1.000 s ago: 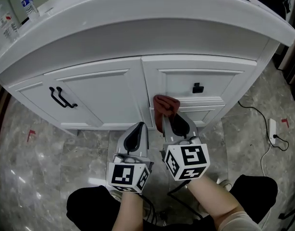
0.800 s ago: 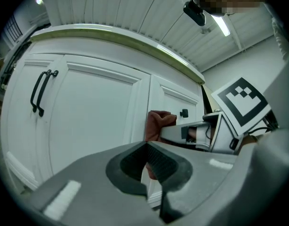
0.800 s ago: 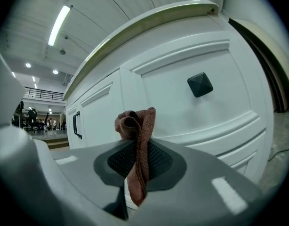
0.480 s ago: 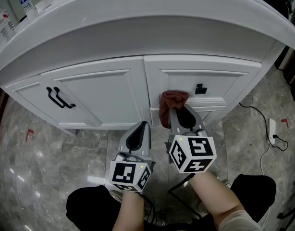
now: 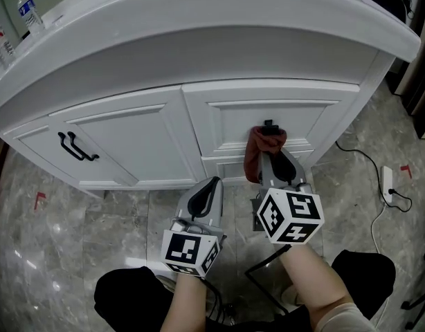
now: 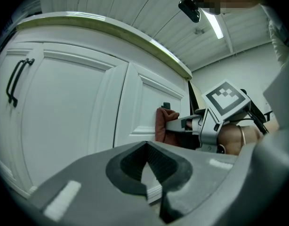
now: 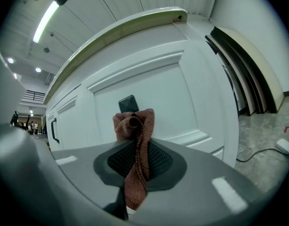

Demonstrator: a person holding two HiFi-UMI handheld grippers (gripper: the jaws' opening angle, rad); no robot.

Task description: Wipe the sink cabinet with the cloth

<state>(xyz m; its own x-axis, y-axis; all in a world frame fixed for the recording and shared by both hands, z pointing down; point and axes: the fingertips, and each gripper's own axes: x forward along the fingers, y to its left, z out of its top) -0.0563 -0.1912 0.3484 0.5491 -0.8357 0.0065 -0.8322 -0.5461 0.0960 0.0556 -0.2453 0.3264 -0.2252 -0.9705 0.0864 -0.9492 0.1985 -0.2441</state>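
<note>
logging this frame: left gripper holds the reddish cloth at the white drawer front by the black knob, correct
No: the right gripper holds the reddish cloth at the white drawer front by the black knob, as the right gripper view shows. The left gripper is shut on nothing.

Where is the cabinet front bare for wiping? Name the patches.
Bare: the left door panel right of its black handle; the drawer face left of the cloth. Crowded: at the black knob, where the right gripper holds the cloth.
</note>
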